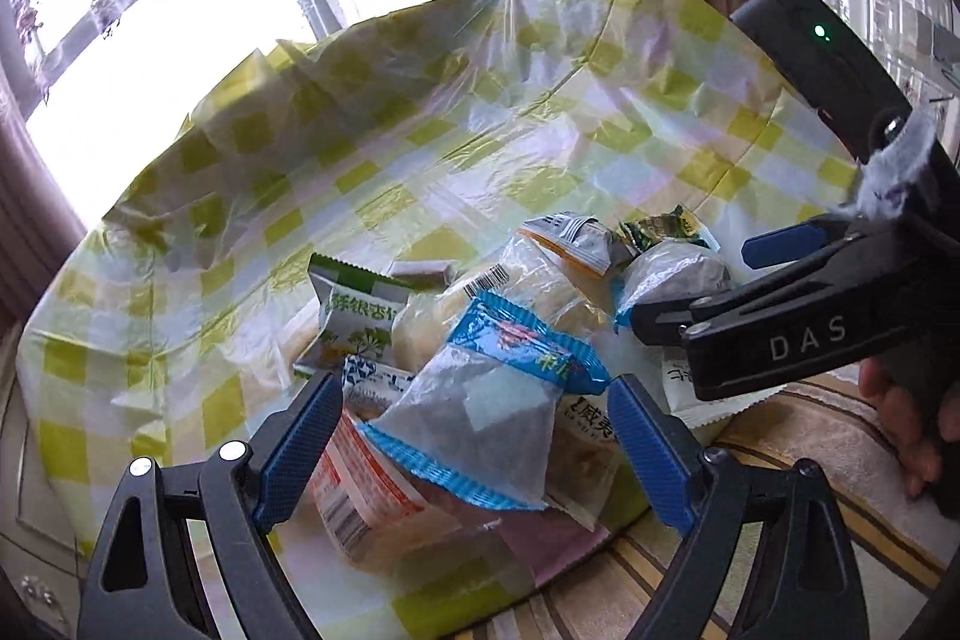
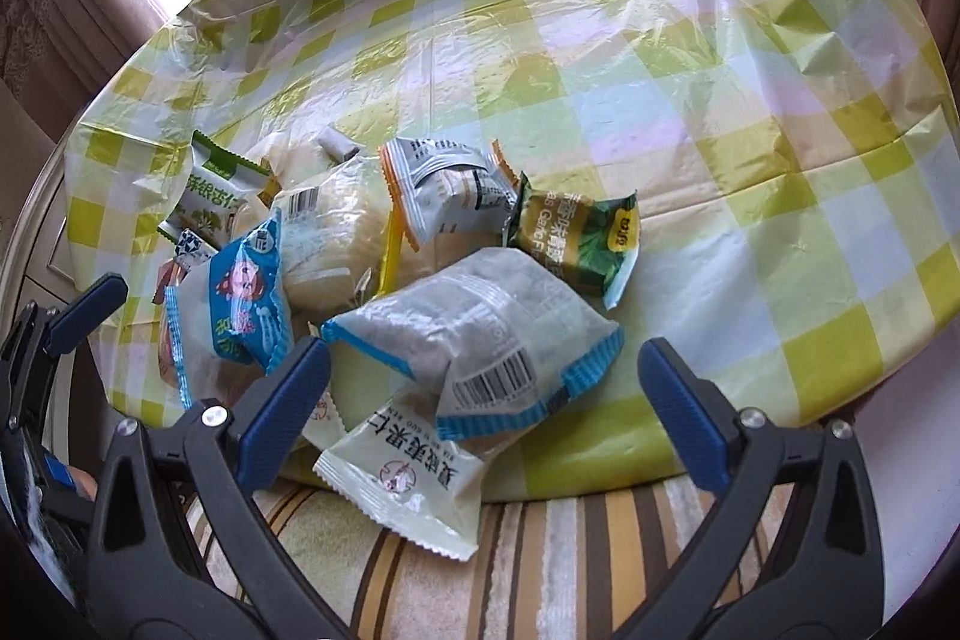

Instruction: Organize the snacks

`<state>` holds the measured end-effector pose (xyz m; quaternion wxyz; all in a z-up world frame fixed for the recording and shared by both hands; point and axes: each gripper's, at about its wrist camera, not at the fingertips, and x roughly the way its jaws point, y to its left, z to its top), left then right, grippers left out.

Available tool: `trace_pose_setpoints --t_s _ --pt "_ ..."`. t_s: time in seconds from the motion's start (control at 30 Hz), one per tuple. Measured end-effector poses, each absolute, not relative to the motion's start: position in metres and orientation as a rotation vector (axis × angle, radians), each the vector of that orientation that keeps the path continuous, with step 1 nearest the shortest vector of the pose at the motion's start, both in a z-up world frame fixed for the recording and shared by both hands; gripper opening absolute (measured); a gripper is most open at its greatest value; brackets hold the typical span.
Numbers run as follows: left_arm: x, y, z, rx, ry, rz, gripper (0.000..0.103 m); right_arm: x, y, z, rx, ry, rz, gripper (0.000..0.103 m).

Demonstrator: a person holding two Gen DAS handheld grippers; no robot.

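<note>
— While both grippers hang over that heap, can you tell which packet goes first?

— Not for certain. The snacks sit in one jumbled pile near the edge of the table, on the checked plastic cloth [image 2: 600, 58]. Nothing looks sorted yet, so I'd say this is the very start: choosing and reaching.

— What is the left gripper [image 1: 477, 436] doing?

— Its jaws are spread wide, one either side of a blue-edged clear packet [image 1: 480, 400] that lies on top of a red-and-white one. The pads don't look pressed on it, so nothing is held.

— And the right gripper [image 2: 483, 388]?

— Spread wide too, hovering over another blue-edged packet with a barcode [image 2: 480, 334]. Beneath that one a white packet [image 2: 402, 484] pokes out past the table edge. No pinch there either.

— So what does the next move need?

— I'd guess each has to drop lower and close on just one wrapper. They overlap, and the film looks slippery, so a careless grab might drag a neighbour along, or nudge that overhanging white one off. The green packet [image 2: 573, 235] further back lies more apart, probably an easier pick.
</note>
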<state>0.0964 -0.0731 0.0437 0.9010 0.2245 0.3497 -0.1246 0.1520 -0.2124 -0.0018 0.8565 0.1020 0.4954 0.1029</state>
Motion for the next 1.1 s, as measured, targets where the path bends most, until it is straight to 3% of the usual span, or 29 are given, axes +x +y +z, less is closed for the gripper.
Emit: trace_pose_setpoints --t_s 0.13,0.17,0.2,0.23,0.4,0.47,0.73,0.83,0.93,1.1 --pt "0.110 -0.080 0.027 0.558 0.744 -0.288 0.089 0.164 -0.216 -0.013 0.231 1.074 0.242 0.094" --pt "0.113 -0.079 0.024 0.541 0.759 -0.304 0.081 0.165 -0.217 -0.015 0.229 1.082 0.237 0.089" --pt "0.115 -0.079 0.022 0.521 0.770 -0.322 0.064 0.165 -0.217 -0.017 0.225 1.087 0.231 0.087" --pt "0.117 -0.078 0.020 0.506 0.784 -0.334 0.057 0.164 -0.218 -0.018 0.223 1.085 0.229 0.083" --pt "0.114 -0.077 0.020 0.489 0.759 -0.336 0.052 0.161 -0.221 -0.017 0.242 1.072 0.237 0.056" --pt "0.112 -0.073 0.023 0.472 0.753 -0.336 0.051 0.159 -0.222 -0.018 0.256 1.071 0.250 0.040" --pt "0.100 -0.068 0.038 0.397 0.730 -0.356 0.044 0.148 -0.229 -0.012 0.270 1.064 0.260 0.032" --pt "0.096 -0.066 0.043 0.369 0.724 -0.364 0.042 0.144 -0.231 -0.010 0.259 1.072 0.238 0.036" --pt "0.091 -0.064 0.047 0.351 0.712 -0.361 0.041 0.141 -0.237 -0.005 0.282 1.057 0.209 0.086" --pt "0.085 -0.057 0.054 0.271 0.696 -0.358 0.041 0.147 -0.243 0.008 0.349 1.010 0.181 0.089"
